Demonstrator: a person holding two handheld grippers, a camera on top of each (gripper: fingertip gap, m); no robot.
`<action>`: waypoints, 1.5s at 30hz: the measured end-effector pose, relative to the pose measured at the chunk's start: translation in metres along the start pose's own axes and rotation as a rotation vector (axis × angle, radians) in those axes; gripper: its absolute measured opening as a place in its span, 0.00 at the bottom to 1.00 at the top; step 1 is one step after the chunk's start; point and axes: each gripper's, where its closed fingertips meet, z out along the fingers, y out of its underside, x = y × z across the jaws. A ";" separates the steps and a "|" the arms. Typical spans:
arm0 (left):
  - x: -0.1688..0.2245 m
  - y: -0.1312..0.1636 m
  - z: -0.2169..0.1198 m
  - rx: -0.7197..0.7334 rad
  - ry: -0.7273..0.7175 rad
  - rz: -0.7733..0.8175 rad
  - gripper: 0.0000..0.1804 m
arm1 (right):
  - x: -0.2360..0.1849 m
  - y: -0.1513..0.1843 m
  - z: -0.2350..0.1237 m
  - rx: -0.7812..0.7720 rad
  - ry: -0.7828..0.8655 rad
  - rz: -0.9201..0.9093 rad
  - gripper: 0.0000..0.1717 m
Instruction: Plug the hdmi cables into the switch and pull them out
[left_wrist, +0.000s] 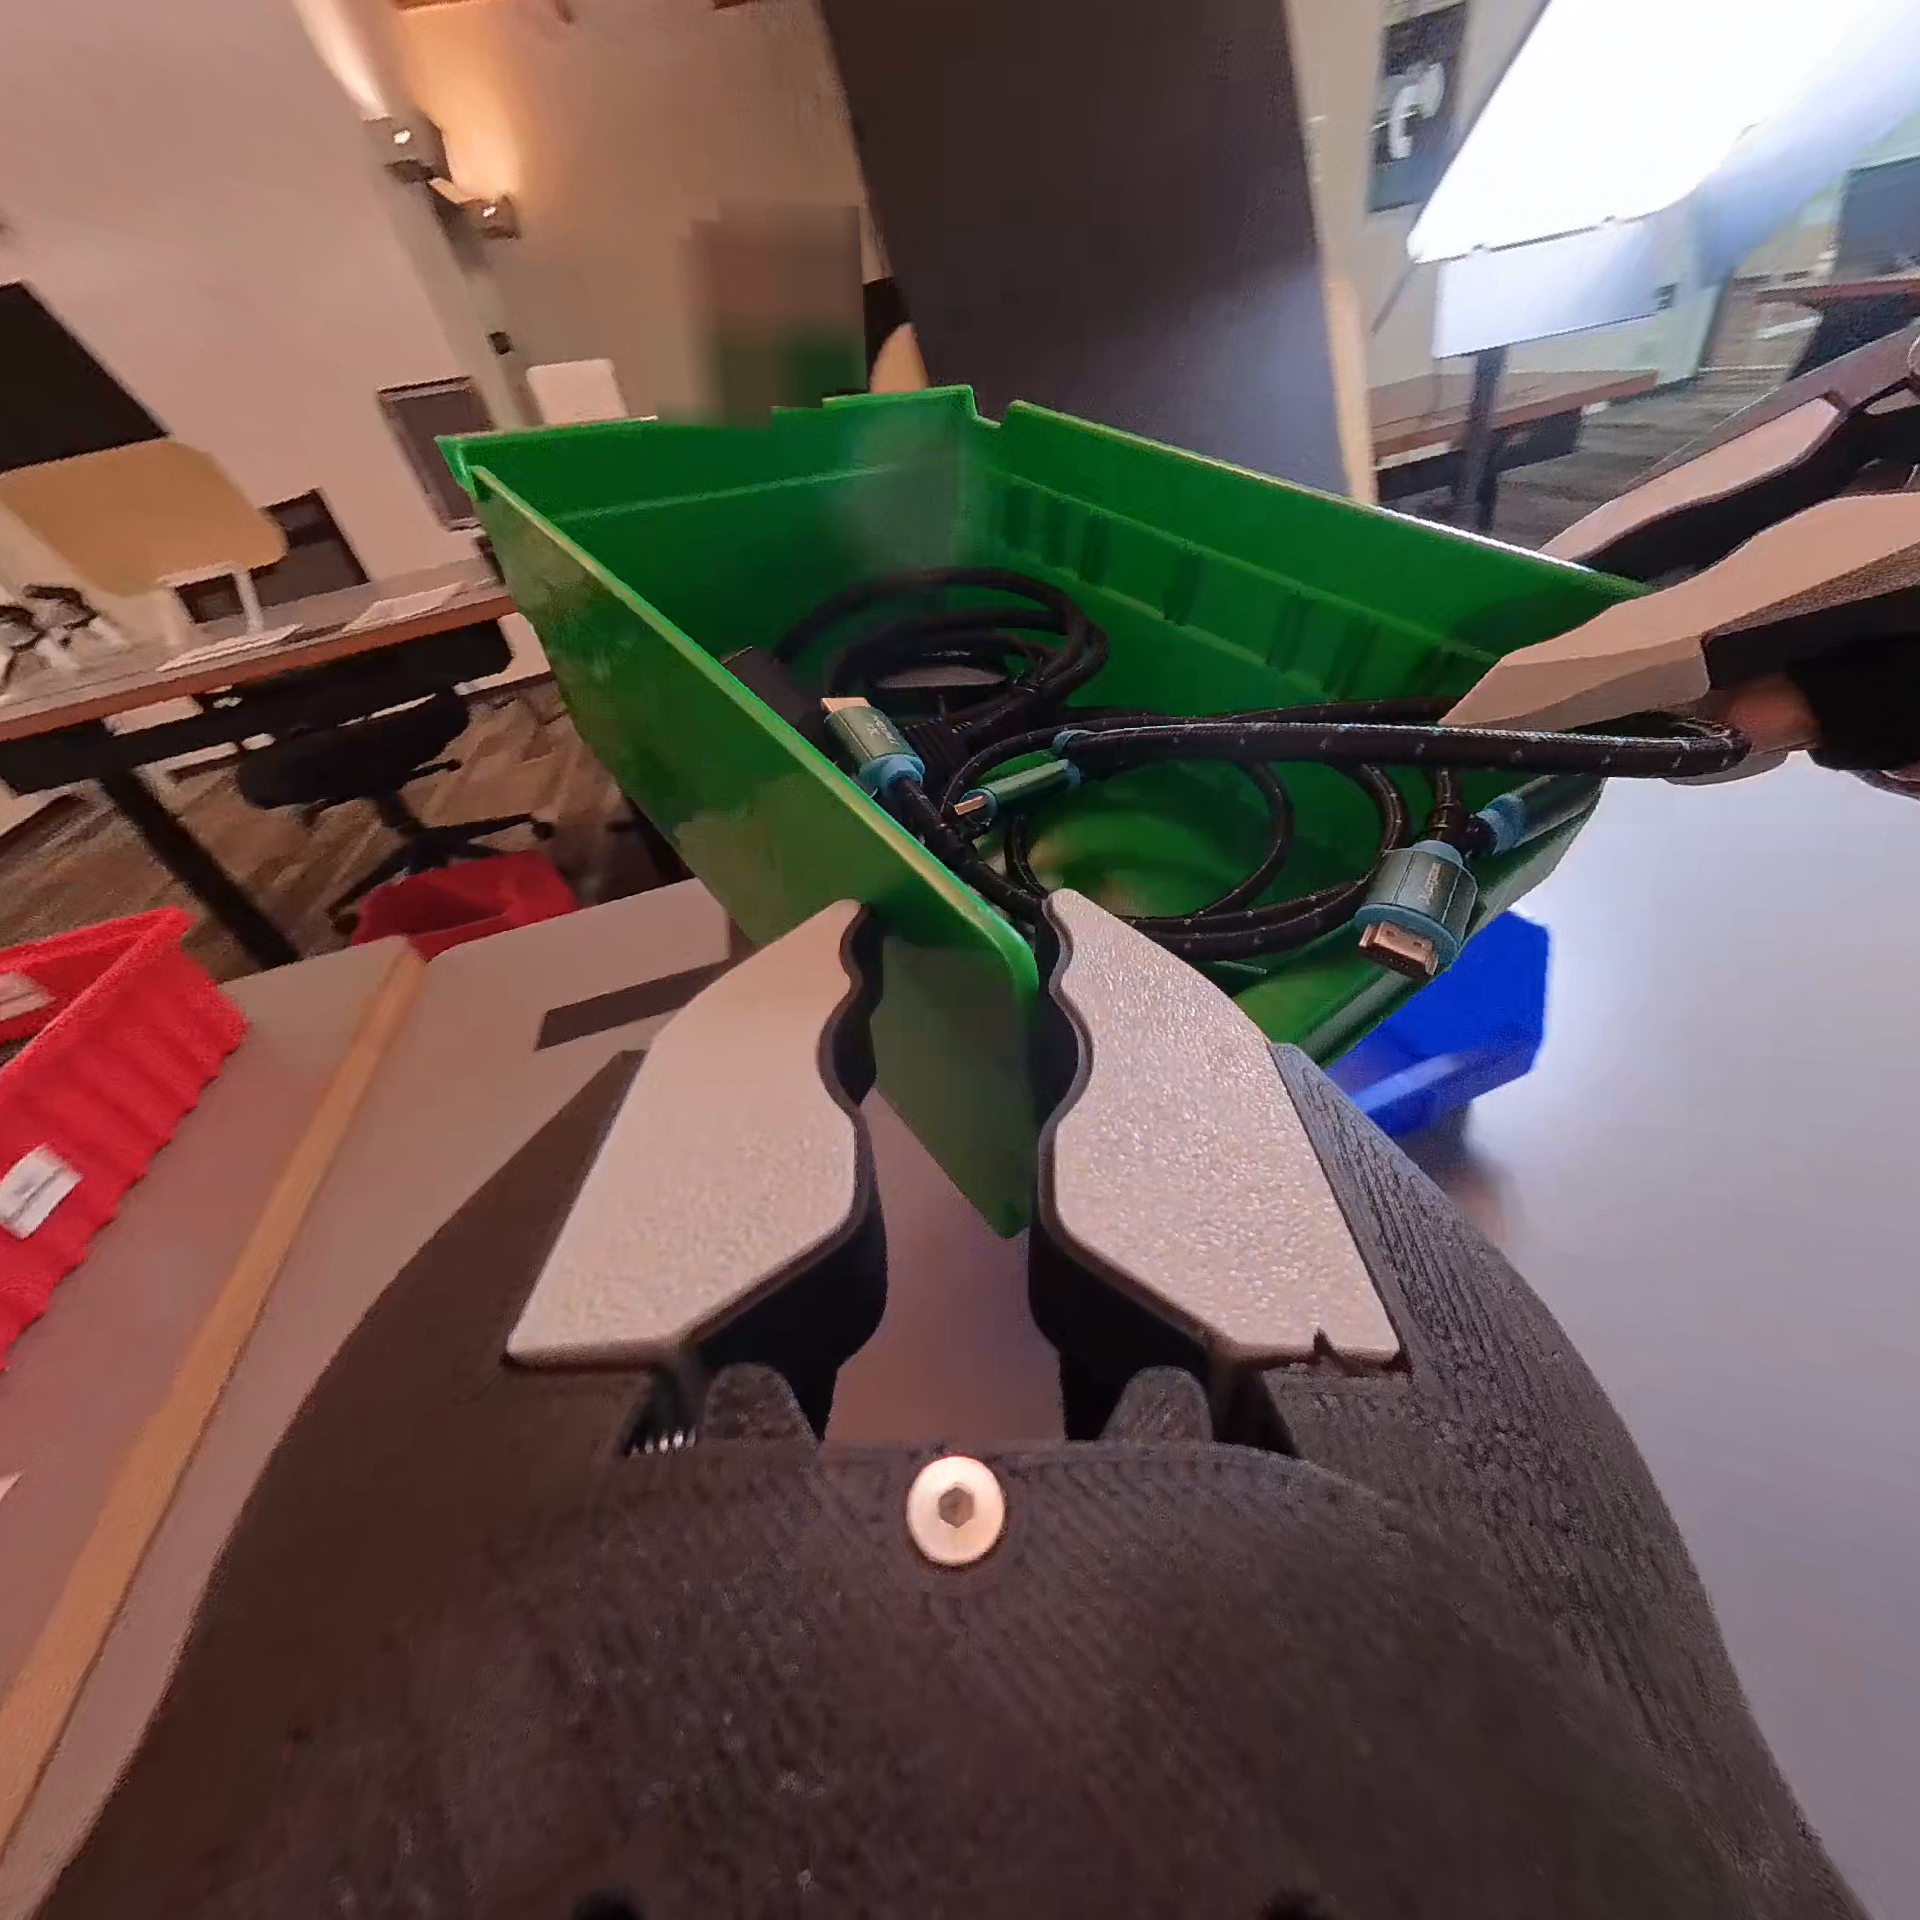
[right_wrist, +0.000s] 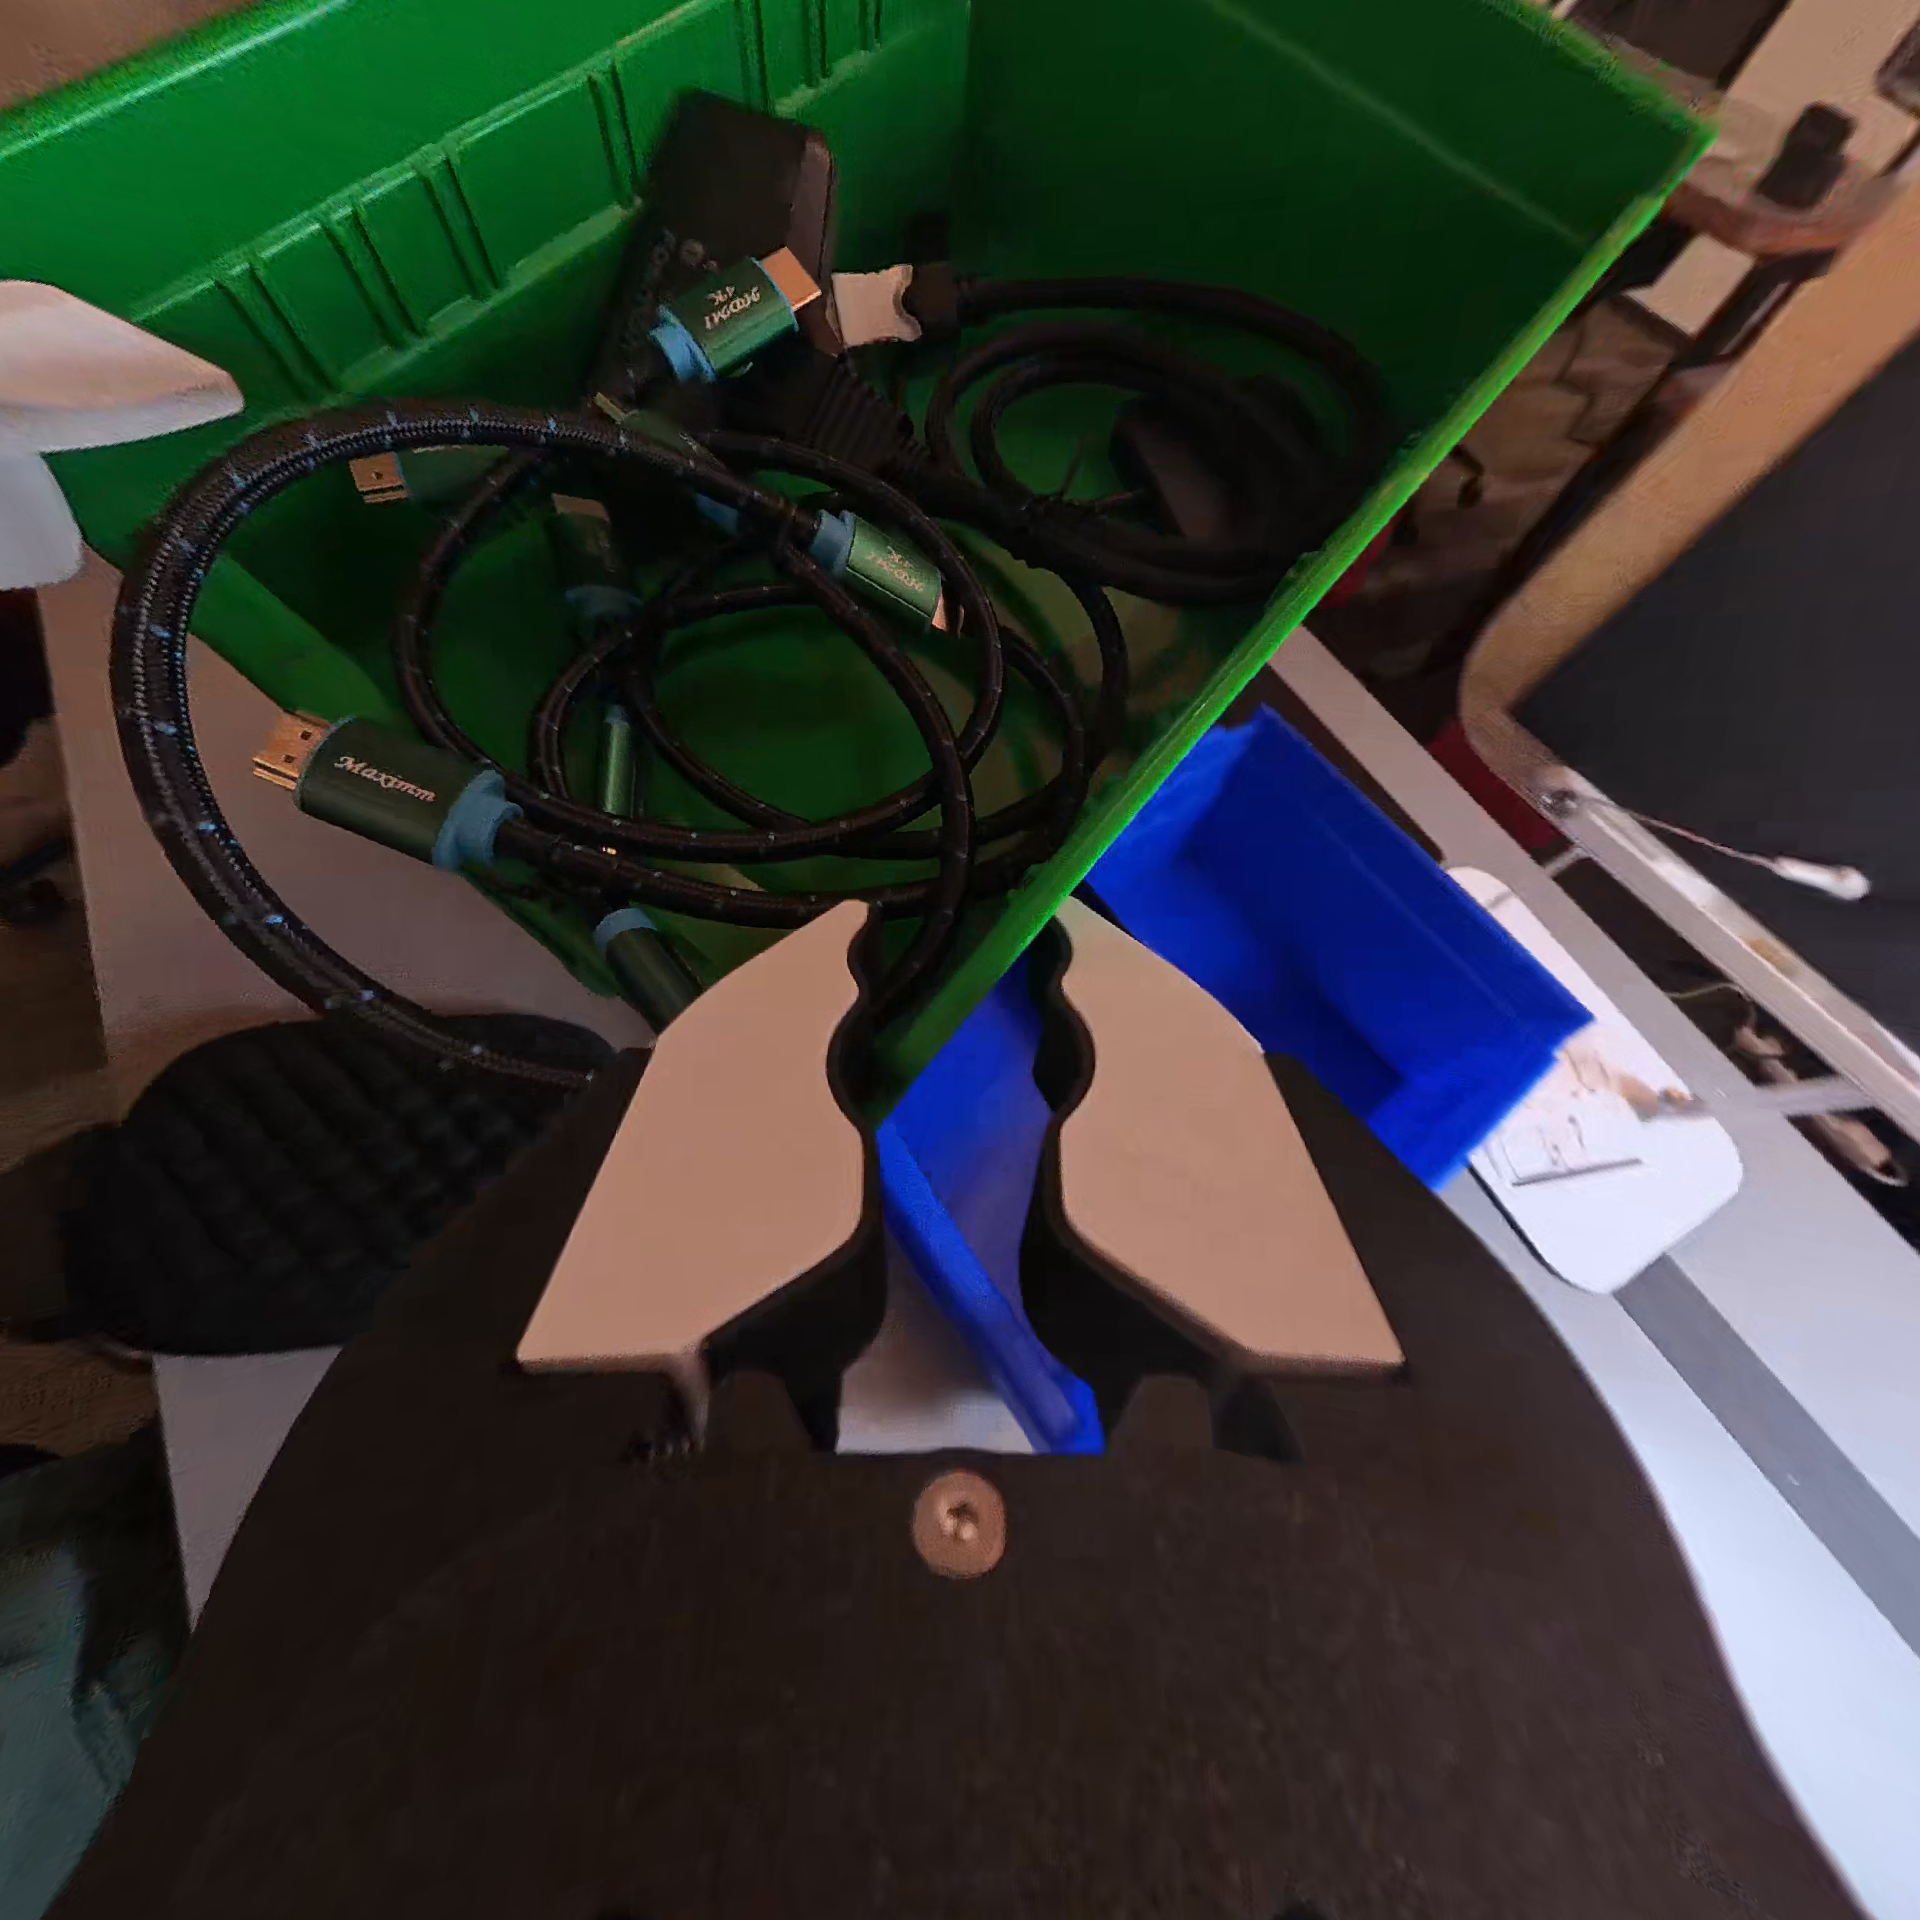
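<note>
Daylight is glaring from a bright window (left_wrist: 1621, 135) at upper right; wide-angle distortion is bending edges, and backgrounds are blurring softly.

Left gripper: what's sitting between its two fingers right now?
The green bin's side wall edge stands between the left gripper's fingers; left wrist view shows it.

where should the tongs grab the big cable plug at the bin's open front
Grip the plug across its green barrel, coming from above, outside the bin. It lies nearly flat with its gold tip past the low front lip, clear of the cable loops.
</note>
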 end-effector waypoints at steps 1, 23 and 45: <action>-0.017 0.006 -0.006 -0.015 -0.036 -0.008 0.16 | -0.008 -0.008 0.017 -0.015 -0.025 -0.009 0.15; -0.132 0.201 0.002 -0.234 -0.099 -0.204 0.22 | -0.084 0.064 0.187 -0.383 -0.051 -0.246 0.25; -0.038 0.265 0.032 -0.886 0.382 0.745 0.26 | -0.012 0.232 0.037 -0.607 -0.051 -0.568 0.18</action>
